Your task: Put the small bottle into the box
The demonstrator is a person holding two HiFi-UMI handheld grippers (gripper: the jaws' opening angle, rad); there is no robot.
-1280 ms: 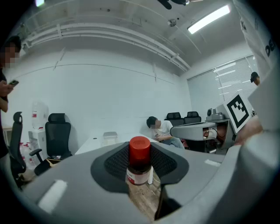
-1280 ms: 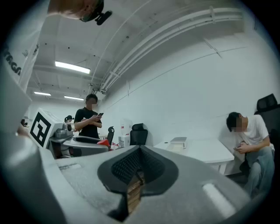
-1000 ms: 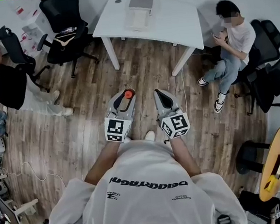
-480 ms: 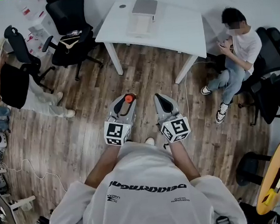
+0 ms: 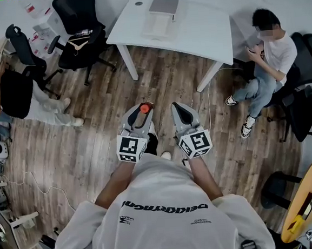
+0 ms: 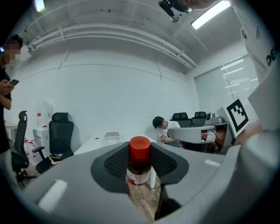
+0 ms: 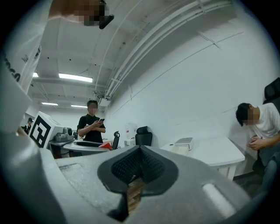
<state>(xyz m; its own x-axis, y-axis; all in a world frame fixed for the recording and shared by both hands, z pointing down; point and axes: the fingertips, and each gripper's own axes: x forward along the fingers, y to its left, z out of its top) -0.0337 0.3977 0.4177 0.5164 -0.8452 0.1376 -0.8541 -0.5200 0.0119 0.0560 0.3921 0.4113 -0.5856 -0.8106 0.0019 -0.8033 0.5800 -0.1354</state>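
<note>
The left claw (image 5: 139, 109) stays clamped on the small bottle (image 6: 139, 161), red cap up, and the right claw (image 5: 180, 109) stays closed and empty, as both edge nearer the bench (image 5: 204, 27) bearing the box (image 5: 159, 18), so placing still lies ahead.

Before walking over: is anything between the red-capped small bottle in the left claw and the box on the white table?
Nothing visible: only bare wooden floor lies between the red-capped small bottle and the white table bearing the white box.
</note>
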